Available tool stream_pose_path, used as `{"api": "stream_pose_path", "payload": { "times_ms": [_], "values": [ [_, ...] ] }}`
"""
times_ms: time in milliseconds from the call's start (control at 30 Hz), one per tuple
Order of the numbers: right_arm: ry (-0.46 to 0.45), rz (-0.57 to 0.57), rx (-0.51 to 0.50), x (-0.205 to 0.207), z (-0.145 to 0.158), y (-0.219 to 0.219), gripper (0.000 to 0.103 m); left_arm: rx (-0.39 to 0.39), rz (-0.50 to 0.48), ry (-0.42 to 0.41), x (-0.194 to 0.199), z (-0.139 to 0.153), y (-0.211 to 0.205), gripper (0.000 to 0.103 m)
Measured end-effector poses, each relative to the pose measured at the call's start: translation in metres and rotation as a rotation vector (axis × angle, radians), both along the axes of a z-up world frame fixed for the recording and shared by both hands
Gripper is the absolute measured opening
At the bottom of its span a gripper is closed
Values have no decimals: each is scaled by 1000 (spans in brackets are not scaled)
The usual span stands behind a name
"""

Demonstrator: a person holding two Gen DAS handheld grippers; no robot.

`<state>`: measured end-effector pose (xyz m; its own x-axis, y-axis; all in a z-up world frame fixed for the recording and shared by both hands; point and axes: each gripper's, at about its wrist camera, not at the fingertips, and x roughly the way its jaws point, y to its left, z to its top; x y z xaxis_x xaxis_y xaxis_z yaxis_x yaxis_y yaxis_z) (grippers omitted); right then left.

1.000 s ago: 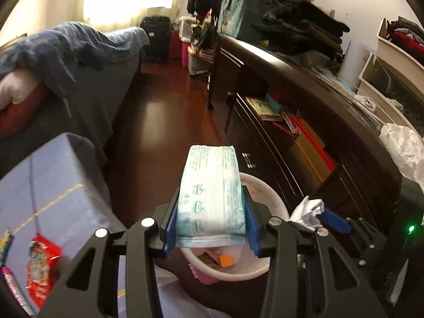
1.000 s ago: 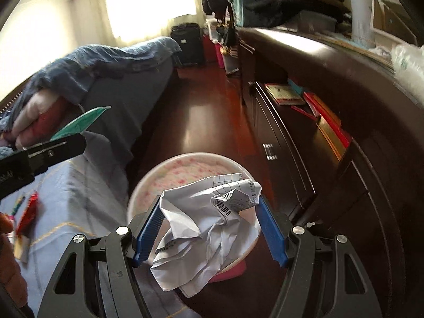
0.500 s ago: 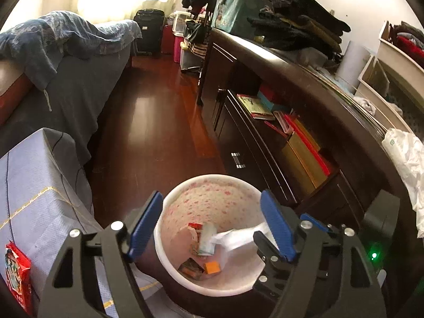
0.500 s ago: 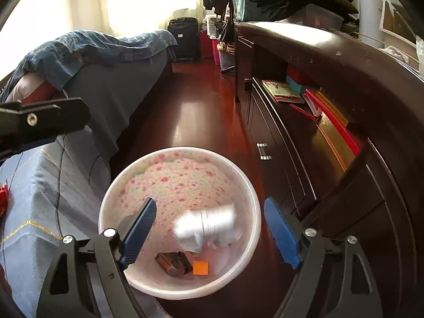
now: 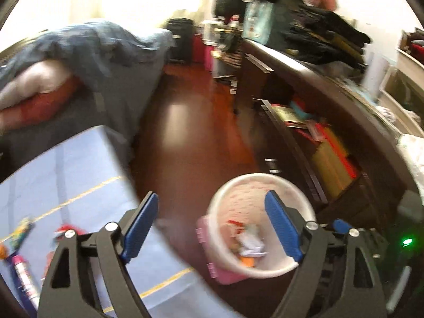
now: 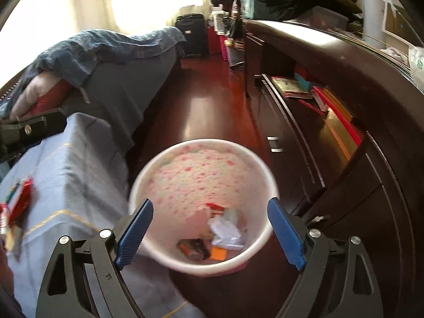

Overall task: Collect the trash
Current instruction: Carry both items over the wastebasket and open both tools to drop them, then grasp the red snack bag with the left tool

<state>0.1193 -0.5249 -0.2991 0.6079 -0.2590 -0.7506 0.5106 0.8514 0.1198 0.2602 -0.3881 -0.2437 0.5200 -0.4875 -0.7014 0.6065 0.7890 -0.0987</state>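
Both your grippers hang empty above the floral waste bin, jaws opening

Your right gripper sits over the pink-flowered waste bin, its blue pads spread wide and opening with nothing between them; inside the bin, at 6 o'clock of its bowl, lie a crumpled white paper, a dark battery-like can and an orange scrap. Your left gripper is equally wide, opening and holding nothing; in its blurred view the bin shows at 5 o'clock, behind its right pad. More wrappers lie on the blue-covered table at 9 o'clock of the bin, beside the dark wooden dresser at 3 o'clock
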Motion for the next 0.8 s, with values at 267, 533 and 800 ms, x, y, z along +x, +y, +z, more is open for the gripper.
{"api": "stream_pose_path", "payload": {
  "times_ms": [267,533,800],
  "values": [
    [-52,141,2,4,30,56,90,128,145,35,21,-6,85,90],
    [-90,266,-4,11,49,105,91,317,152,56,37,-40,117,95],
    [-94,319,-12,16,54,130,91,226,174,136,57,-58,133,57]
  ]
}}
